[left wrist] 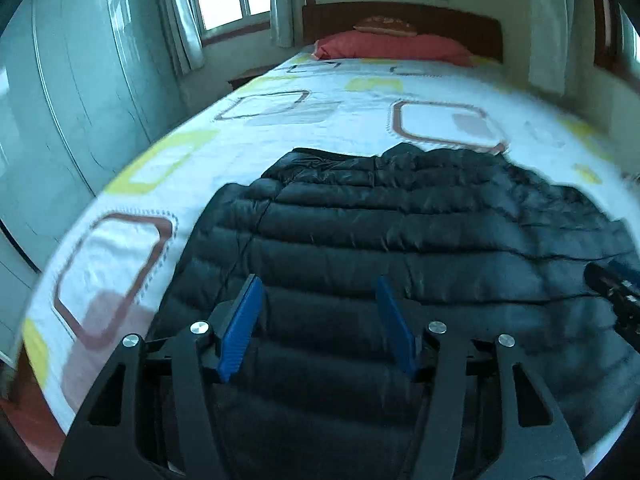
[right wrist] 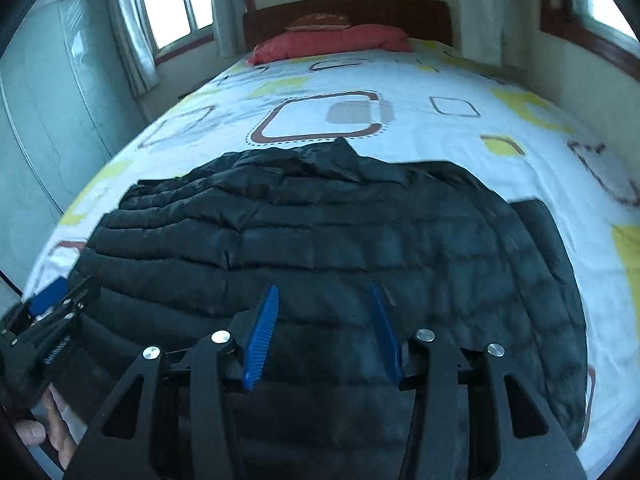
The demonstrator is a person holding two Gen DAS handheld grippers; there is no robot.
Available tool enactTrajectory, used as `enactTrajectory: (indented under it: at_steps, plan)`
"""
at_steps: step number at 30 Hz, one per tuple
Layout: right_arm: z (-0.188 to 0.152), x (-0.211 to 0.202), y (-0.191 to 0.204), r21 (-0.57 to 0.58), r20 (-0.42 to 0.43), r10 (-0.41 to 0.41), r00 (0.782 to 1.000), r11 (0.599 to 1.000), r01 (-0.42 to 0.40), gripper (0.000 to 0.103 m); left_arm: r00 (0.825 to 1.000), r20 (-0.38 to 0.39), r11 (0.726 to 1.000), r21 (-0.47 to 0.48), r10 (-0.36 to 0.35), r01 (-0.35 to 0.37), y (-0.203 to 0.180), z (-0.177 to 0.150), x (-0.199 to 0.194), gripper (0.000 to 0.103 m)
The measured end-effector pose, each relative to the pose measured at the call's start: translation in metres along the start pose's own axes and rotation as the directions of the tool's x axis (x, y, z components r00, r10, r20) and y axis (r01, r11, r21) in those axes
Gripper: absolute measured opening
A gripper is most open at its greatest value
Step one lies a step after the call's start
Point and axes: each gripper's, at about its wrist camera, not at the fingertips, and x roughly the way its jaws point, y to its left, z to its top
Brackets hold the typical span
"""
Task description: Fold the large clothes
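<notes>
The jacket (left wrist: 400, 232) is black, quilted in horizontal bands with a slight sheen. The bedsheet (left wrist: 352, 120) under it is white, printed with rounded squares outlined in brown, yellow-green and grey. At the top of the frame lie a red pillow (left wrist: 392, 46) and a dark brown headboard (left wrist: 452, 20). The curtains (left wrist: 176, 12) at upper left are pale grey-white. Both tongs, left (left wrist: 318, 328) and right (right wrist: 324, 336), are black with blue ribbed pads.

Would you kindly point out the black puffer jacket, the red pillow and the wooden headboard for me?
black puffer jacket (left wrist: 400, 224): left wrist view, quilted middle panel.
red pillow (right wrist: 332, 42): right wrist view, middle of its front face.
wooden headboard (right wrist: 400, 10): right wrist view, bare panel above the pillow.
</notes>
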Motion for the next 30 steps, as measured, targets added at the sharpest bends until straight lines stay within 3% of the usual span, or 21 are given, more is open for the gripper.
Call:
enactTrajectory:
  at_steps: [3,7,11,13,16,19,23,26,30]
  plan:
    - [-0.007,0.024,0.013,-0.049,-0.066,-0.042,0.997,0.998,0.039,0.047,0.997,-0.060,0.998,0.059,0.039,-0.036,-0.013,-0.004,0.029,0.056]
    - [-0.019,0.041,0.022,-0.108,-0.074,-0.102,0.992,0.990,0.094,0.047,0.997,-0.052,0.993,0.103,0.065,-0.059,-0.023,-0.012,0.040,0.051]
    - [-0.013,0.030,0.020,-0.088,-0.073,-0.091,0.993,0.993,0.084,0.047,0.997,-0.065,0.992,0.118,0.052,-0.044,-0.023,-0.008,0.036,0.042]
    - [-0.004,0.021,0.023,-0.085,-0.043,-0.088,0.995,0.993,0.084,0.047,0.997,-0.071,0.993,0.110,0.039,-0.031,-0.021,0.002,0.027,0.041]
    - [0.017,0.018,0.025,-0.061,-0.015,-0.063,0.998,0.996,0.062,0.047,1.000,-0.017,0.996,0.084,0.026,-0.025,-0.020,0.023,0.017,0.042]
    - [0.026,0.035,0.029,-0.046,-0.025,-0.062,0.998,0.997,0.061,0.047,0.999,-0.007,0.997,0.076,0.034,-0.034,-0.022,0.038,0.031,0.042]
    - [0.014,0.066,0.031,-0.049,-0.046,-0.070,0.996,0.996,0.068,0.048,0.996,-0.079,0.994,0.103,0.041,-0.033,-0.034,0.029,0.066,0.043]
    - [0.018,0.056,0.034,-0.072,-0.039,-0.092,0.995,0.993,0.089,0.048,0.995,-0.054,0.987,0.141,0.082,-0.074,-0.043,0.029,0.060,0.039]
    - [0.017,0.036,0.029,-0.046,-0.003,-0.073,0.997,0.996,0.073,0.048,0.998,-0.017,0.994,0.091,0.056,-0.054,-0.033,0.029,0.038,0.039]
